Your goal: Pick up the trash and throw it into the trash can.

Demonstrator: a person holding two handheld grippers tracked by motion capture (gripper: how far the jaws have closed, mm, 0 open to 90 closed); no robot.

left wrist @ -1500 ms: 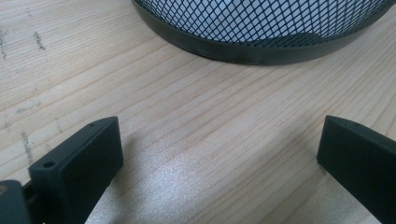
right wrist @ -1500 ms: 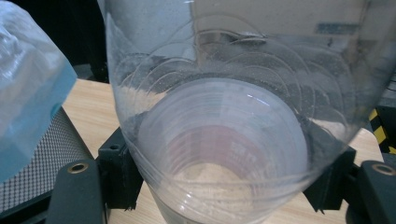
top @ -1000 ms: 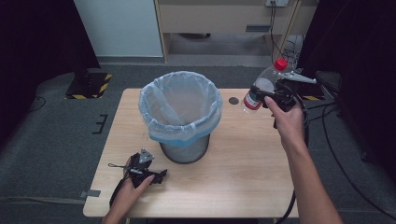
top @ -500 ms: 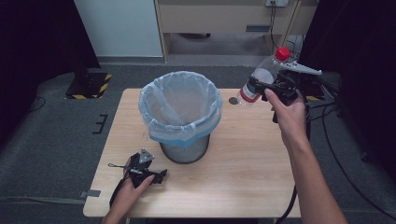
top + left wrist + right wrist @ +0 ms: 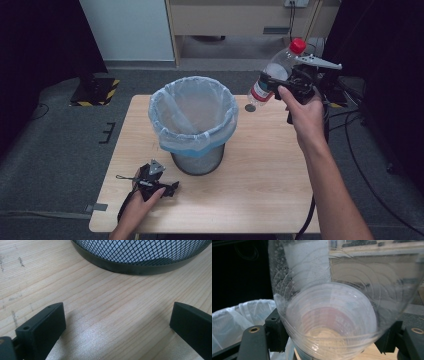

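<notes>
- Surface (image 5: 260, 170): wood, carries a mesh bin (image 5: 196, 125) with a plastic liner, set mid-surface toward the far edge.
- Bottle (image 5: 272, 75): clear, red cap, clamped in right tool (image 5: 292, 85), held in the air over the far right corner, just right of the bin rim.
- Left tool (image 5: 155, 184): jaws released, empty, resting near the near left corner.
- Progress guess: pickup done; drop into the bin not yet done.

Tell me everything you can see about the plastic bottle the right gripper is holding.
The plastic bottle is clear, with a red cap and a red-and-white label near its base. It looks empty, with droplets inside its ribbed wall. The right gripper clamps its middle and holds it tilted in the air, cap up and away from the person, beyond the table's far right corner, right of the lined bin.
</notes>
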